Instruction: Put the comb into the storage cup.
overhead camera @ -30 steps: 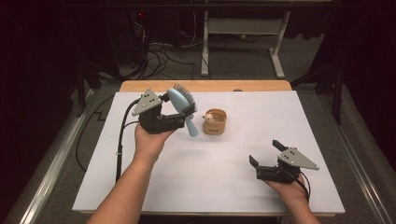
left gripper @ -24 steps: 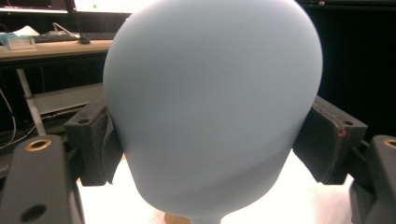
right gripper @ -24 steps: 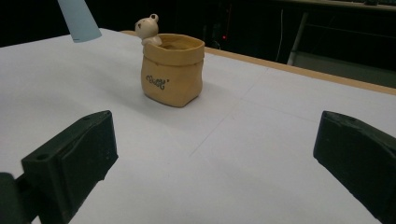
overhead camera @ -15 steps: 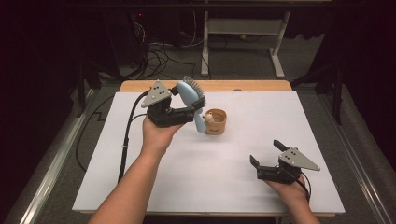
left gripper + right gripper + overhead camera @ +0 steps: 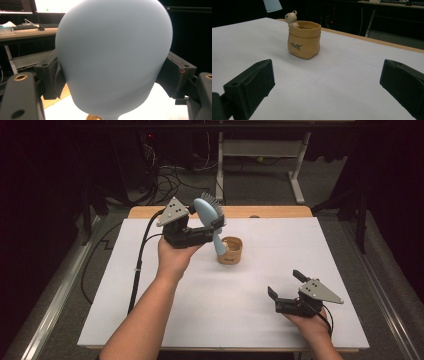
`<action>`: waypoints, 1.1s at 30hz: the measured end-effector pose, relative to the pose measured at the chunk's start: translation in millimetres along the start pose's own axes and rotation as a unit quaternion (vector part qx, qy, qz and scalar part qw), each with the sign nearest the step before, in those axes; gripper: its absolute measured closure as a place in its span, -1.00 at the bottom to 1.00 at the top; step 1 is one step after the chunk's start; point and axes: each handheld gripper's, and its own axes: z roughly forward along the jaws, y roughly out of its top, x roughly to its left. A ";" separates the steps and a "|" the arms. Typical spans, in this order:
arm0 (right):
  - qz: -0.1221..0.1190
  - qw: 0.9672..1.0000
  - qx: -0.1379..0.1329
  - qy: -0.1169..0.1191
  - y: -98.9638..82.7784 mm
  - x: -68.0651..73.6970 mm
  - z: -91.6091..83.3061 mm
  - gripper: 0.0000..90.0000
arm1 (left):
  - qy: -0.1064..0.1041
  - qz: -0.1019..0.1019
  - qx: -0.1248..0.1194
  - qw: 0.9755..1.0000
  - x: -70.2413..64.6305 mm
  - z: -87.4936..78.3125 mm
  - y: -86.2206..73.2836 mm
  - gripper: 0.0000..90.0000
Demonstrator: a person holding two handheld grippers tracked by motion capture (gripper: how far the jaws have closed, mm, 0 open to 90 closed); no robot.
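A light blue dish brush (image 5: 209, 217) with dark bristles hangs handle-down in the air, and my left gripper (image 5: 216, 222) is shut on its rounded head (image 5: 113, 57). The handle tip (image 5: 272, 5) hovers just above a tan sack-shaped ceramic cup (image 5: 230, 251) with a small bear figure on its rim (image 5: 291, 18). The cup (image 5: 304, 40) stands upright near the middle of the white table sheet (image 5: 260, 285). My right gripper (image 5: 286, 286) rests low at the front right, open with nothing between its black jaws, and points toward the cup.
A wooden table edge (image 5: 260, 211) runs along the back of the sheet. Beyond it are cables on the floor and a white metal frame (image 5: 260, 150). A desk with monitors (image 5: 25, 15) shows in the left gripper view.
The left hand has carried the brush up and to the right, from beside the cup to over it. The right hand and the cup have stayed put.
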 end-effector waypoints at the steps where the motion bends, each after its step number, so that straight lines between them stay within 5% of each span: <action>1: 0.001 1.000 0.000 -0.001 0.0 -0.1 0.0 -0.99 | 0.001 0.001 0.000 1.000 0.6 0.9 0.9 -0.55; 33: 0.005 1.000 -0.005 -0.002 0.0 0.2 -1.0 -0.99 | 0.009 0.004 -0.008 1.000 10.2 41.0 11.3 -0.55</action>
